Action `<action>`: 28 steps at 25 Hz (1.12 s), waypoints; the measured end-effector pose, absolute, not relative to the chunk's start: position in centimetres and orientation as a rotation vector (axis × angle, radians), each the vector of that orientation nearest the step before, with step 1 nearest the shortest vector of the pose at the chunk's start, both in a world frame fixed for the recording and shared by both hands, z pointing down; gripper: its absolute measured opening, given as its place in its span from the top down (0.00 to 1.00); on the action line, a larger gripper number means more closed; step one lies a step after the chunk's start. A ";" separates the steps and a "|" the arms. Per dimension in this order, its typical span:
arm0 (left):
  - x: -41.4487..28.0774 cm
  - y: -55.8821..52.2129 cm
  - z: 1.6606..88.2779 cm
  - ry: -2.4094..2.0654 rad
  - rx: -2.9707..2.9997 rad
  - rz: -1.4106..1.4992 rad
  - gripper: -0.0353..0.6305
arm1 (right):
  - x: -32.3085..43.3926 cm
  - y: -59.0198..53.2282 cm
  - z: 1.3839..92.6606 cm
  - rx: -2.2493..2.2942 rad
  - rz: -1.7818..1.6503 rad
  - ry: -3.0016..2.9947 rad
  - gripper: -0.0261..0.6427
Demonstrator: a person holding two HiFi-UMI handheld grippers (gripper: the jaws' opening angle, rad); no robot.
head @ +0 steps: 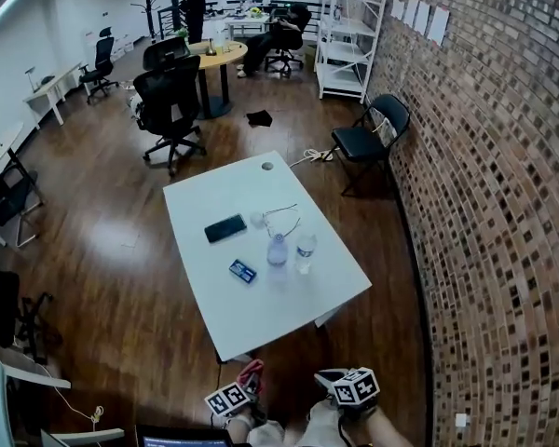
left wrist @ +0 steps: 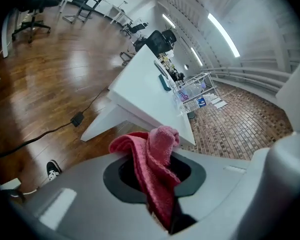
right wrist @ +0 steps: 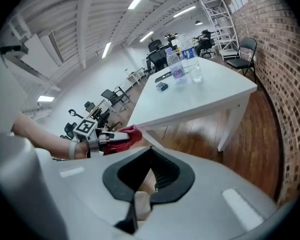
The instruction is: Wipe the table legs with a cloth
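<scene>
Ready with the pink-red terry cloth (left wrist: 157, 156), just short of the white rectangular desk (head: 289, 310); its legs were not yet wiped.
The left gripper (left wrist: 156, 176) had its fingers clamped on the cloth, which hung bunched from them. The right gripper (right wrist: 147, 179) had its fingers shut on nothing. Wiping well would likely mean crouching, flattening the cloth around the near right desk leg (right wrist: 231, 121) and stroking top to bottom.

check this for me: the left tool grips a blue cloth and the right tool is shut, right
Not quite. The cloth is pinkish red, not blue: the left gripper view shows it pinched in the left tool. The rest holds: the right tool is shut.
</scene>
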State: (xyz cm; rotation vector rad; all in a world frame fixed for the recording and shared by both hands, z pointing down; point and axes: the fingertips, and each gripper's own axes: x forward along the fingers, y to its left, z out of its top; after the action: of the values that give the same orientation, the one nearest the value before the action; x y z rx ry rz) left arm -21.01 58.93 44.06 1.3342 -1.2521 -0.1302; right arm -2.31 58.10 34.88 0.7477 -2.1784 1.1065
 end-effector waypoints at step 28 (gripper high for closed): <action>-31.0 57.5 42.6 -0.362 1.568 0.571 0.85 | -18.0 54.2 34.3 1.719 1.433 -1.954 0.96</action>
State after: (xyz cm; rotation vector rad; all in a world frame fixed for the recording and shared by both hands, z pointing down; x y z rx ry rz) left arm -31.05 57.53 42.65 1.5680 -0.3620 0.5712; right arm -17.98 54.23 34.27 1.7188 -1.9543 1.4327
